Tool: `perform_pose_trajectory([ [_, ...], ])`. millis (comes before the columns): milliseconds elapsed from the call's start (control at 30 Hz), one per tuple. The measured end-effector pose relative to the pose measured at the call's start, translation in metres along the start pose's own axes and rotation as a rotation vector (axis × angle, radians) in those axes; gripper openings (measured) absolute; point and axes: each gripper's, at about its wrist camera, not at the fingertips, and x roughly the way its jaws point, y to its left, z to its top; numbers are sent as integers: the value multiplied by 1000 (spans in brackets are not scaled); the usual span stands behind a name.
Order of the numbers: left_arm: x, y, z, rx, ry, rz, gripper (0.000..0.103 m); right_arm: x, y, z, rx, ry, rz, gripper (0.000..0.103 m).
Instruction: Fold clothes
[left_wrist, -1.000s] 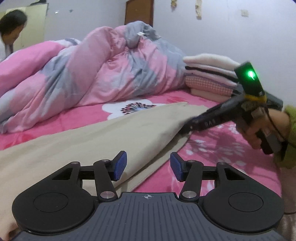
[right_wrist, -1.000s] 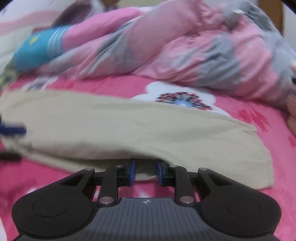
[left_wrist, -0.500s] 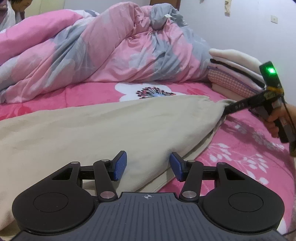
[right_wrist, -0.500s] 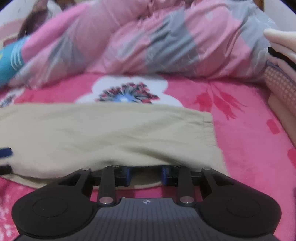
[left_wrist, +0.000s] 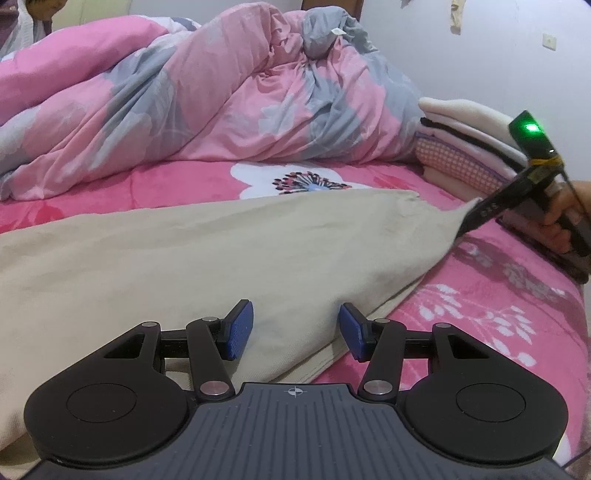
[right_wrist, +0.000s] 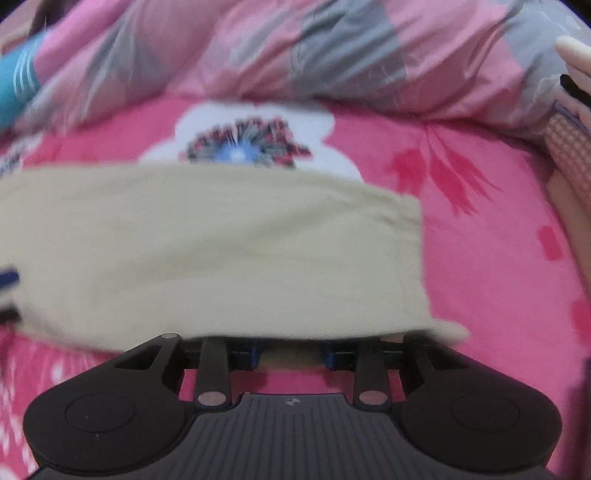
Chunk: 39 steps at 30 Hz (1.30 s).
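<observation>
Where quilt (left_wrist: 207, 107) bunches, folded stack (left_wrist: 465, 147) sits.

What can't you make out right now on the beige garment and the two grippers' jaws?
- Right gripper, right wrist view: the beige garment drapes over the pads; grip unconfirmed. This view is motion-blurred.
- Left wrist view: the right gripper's tip meets the garment's corner; the contact is too small to read.
- Garment type: its left end is cut off by the frame.

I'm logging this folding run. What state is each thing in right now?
beige garment: spread flat, one end lifted
left gripper: open, empty, over the garment's edge
right gripper: gripping the garment's edge
folded clothes stack: piled neatly
pink duvet: crumpled
</observation>
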Motion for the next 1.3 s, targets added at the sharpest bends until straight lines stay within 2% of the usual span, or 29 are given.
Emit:
perform_pose_trajectory([
  [33,0,0,0,-2,-1,0,52,-3,-1,0,3,5,-3,31],
  [167,-1,1,0,-10,-3,1,52,3,8,9,-5,-78,-29,32],
  [267,-2,5,0,-29,-4,-3,52,16,7,14,-29,-29,-15,33],
  [500,0,15,4,-91,2,-13,52,0,4,10,-69,69,-11,34],
  [633,-8,19,3,-108,-19,6,52,5,22,10,-100,-16,57,34],
  [733,-14,26,3,-123,-34,18,52,0,25,4,-111,-19,57,34],
  [867,-16,39,9,-200,-52,20,52,-7,30,-4,-125,-22,57,35],
  [967,-16,46,8,-244,-45,35,52,-5,58,-4,-197,-86,154,34],
  [1000,-17,48,8,-253,-44,42,52,-1,69,-5,-231,-91,156,34],
  [1100,-23,50,8,-246,-47,54,52,2,78,-13,-311,-86,120,35],
  [1200,-25,50,9,-228,-30,68,57,-11,48,-20,-249,-51,106,36],
  [1300,-21,45,8,-193,-7,97,58,-25,19,-29,-187,-39,-1,36],
])
